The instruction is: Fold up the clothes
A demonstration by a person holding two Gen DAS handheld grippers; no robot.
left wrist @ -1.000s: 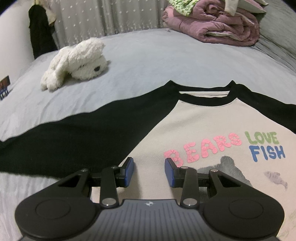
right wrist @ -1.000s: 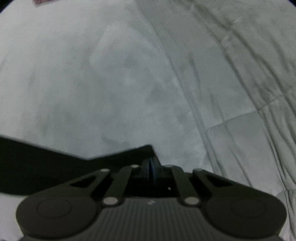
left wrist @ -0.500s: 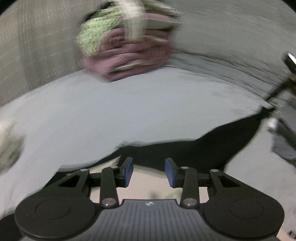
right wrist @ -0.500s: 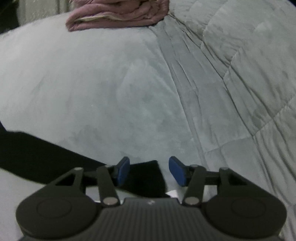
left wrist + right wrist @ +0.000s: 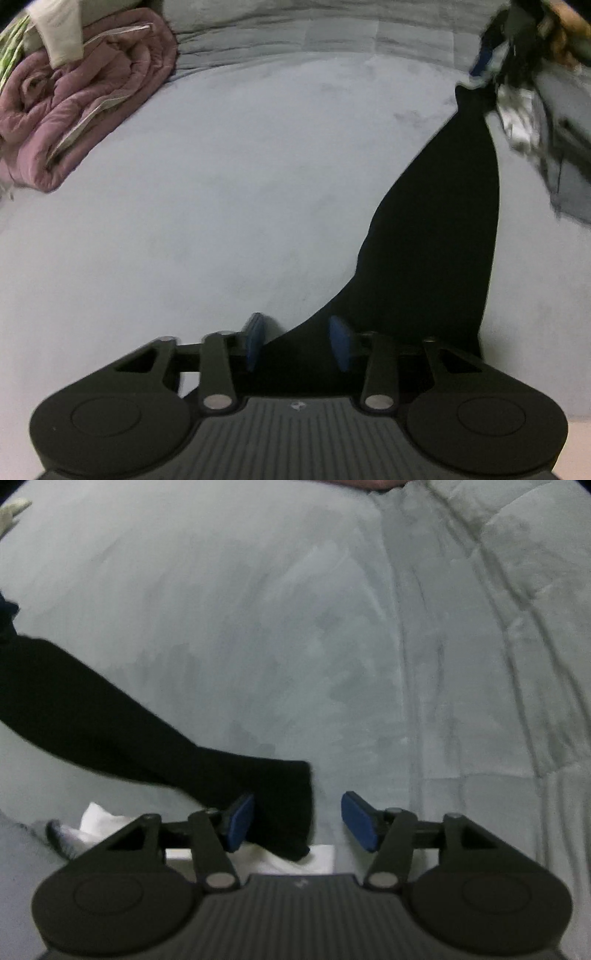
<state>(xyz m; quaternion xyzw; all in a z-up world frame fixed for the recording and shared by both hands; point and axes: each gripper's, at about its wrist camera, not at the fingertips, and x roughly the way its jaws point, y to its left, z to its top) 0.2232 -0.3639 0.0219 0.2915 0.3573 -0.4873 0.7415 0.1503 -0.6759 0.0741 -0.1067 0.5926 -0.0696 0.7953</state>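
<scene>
One shirt [image 5: 321,854] is counted on one bed [image 5: 221,184]. One black sleeve [image 5: 436,240] is shown in both views, and one white body panel [image 5: 99,818] is glimpsed in the right wrist view, with one grey printed patch [image 5: 59,836] at its edge. One rolled purple quilt [image 5: 92,99] is seen at the far left of the left wrist view. One pale folded cloth [image 5: 59,29] is laid on top of it, and one green-patterned cloth [image 5: 9,48] is caught at the corner beside it. One grey quilted blanket [image 5: 517,627] is counted along the bed's far side.
</scene>
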